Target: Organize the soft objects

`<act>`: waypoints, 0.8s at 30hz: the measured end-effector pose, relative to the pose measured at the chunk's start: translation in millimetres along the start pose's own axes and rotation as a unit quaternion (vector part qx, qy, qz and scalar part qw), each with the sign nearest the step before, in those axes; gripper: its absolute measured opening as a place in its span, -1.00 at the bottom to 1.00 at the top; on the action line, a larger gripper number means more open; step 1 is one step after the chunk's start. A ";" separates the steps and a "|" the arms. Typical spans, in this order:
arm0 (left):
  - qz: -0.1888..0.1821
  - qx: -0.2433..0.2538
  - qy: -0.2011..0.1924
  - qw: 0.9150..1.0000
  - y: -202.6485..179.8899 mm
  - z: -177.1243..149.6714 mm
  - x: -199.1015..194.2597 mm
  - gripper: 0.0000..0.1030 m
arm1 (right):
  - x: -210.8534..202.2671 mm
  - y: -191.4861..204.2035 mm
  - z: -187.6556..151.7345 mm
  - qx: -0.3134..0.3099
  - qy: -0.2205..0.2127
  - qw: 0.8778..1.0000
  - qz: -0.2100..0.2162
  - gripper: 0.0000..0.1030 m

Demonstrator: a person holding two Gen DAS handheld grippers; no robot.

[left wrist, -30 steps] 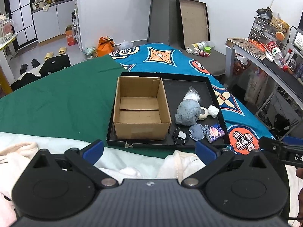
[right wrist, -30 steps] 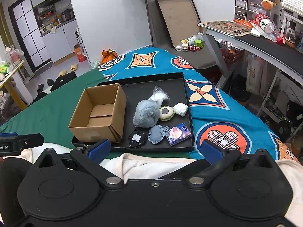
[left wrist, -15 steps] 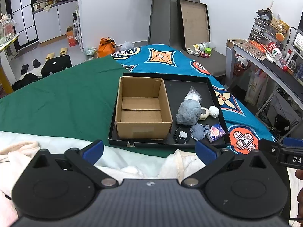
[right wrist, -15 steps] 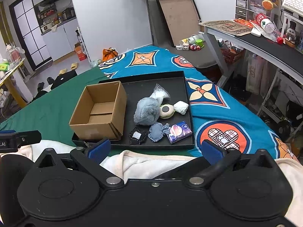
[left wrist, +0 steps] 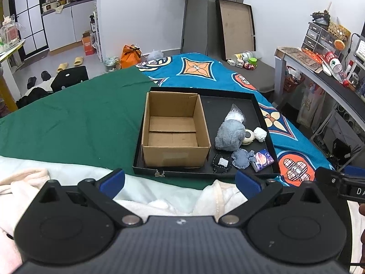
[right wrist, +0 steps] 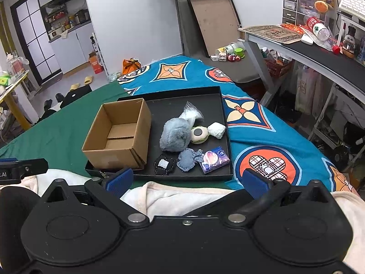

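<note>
While both grippers hang back over the pale fleece at the bed's near edge, the only change from a second ago is a slight creep forward: the tray and its contents sit a little larger and nearer in both views, and nothing on it has shifted. That reads to me as the approach just beginning, with no item sorted yet. The left gripper stands wide with nothing between its blue pads, and the right gripper is spread just as wide and equally empty. The box, plain brown cardboard with stiff walls and its top open, sits in the tray's left half and has nothing inside. The soft things lie in a loose cluster to its right: a grey plush, fuzzy and rounded, leaning against a crinkled clear bag; a smooth cream round piece with a dark centre touching the plush; a white crumpled wad just beside that; a flat denim patch with frayed edges; a black beaded pouch; and a glossy tissue pack near the tray's front right corner. The plush, bulky and yielding, looks the easiest first grab.
</note>
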State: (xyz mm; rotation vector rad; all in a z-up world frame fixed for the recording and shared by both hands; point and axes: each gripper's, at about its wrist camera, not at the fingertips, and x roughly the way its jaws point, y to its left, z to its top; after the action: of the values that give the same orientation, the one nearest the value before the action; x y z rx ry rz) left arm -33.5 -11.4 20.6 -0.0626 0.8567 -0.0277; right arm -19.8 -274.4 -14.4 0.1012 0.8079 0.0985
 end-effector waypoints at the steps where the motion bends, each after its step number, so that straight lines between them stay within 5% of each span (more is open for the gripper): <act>1: -0.001 0.000 -0.001 1.000 0.4 -0.1 0.4 0.99 | 0.2 0.0 -0.1 -0.001 0.000 1.000 0.000 1.00; 24: 0.002 -0.015 0.018 1.000 13.2 9.7 53.7 0.98 | 42.3 -17.5 5.8 0.015 0.014 1.000 0.006 1.00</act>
State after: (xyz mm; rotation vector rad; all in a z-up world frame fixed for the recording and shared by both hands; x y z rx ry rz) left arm 8.9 -0.4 -14.4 -0.0881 0.8938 -0.0122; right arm 14.3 -286.7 -42.9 0.1330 0.8365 0.1003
